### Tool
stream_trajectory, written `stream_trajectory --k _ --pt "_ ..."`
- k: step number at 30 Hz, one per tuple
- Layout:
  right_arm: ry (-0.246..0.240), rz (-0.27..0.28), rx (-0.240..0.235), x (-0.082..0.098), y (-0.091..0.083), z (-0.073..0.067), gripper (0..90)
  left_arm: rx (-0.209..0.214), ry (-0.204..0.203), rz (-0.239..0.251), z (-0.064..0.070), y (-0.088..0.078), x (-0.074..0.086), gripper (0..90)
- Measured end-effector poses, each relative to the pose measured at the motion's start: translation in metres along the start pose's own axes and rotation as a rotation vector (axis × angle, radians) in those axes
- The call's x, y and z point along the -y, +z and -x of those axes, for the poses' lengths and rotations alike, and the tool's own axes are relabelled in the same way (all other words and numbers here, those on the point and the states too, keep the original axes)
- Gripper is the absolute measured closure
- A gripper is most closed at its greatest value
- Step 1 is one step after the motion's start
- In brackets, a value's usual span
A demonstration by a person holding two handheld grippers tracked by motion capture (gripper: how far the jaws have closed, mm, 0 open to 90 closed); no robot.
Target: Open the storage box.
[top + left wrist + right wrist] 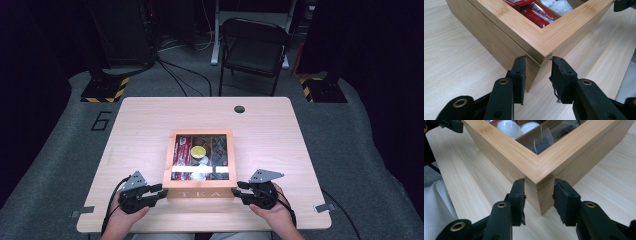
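Observation:
A square wooden tea box with a glass-paned lid stands at the near middle of the table, "TEA" on its front wall. Through the pane I see red packets, a yellow round piece and white cups. My left gripper is at the box's near left corner. In the left gripper view its jaws straddle that corner of the box, pads against both faces just under the lid seam. My right gripper grips the near right corner the same way on the box.
The light wooden table has a round cable hole at its far edge. Both hands rest close to the table's front edge. A dark folding chair stands beyond the table, with cables on the floor.

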State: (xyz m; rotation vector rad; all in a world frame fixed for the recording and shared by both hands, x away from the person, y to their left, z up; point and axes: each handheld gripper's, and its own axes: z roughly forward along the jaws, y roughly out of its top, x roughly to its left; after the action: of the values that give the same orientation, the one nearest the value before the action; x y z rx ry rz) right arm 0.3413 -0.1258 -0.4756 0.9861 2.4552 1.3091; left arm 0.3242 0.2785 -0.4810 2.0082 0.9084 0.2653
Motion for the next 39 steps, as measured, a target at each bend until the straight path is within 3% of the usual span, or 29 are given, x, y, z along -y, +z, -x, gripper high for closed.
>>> stream_trajectory --k 18,33,38,39 --pt "0.015 0.003 -0.001 -0.003 -0.001 -0.002 60.6 -0.009 -0.001 -0.002 0.001 -0.001 -0.003 64.7" --pt "0.051 0.033 -0.007 -0.009 -0.007 -0.003 59.7 -0.019 -0.012 0.042 0.005 0.0 -0.01 60.1" --pt "0.051 0.037 -0.006 -0.01 -0.008 -0.003 59.2 -0.021 -0.008 0.03 0.005 0.002 -0.014 54.4" --pt "0.05 0.07 -0.003 -0.012 -0.011 -0.004 62.1 -0.035 0.018 -0.007 0.005 0.005 -0.015 52.0"
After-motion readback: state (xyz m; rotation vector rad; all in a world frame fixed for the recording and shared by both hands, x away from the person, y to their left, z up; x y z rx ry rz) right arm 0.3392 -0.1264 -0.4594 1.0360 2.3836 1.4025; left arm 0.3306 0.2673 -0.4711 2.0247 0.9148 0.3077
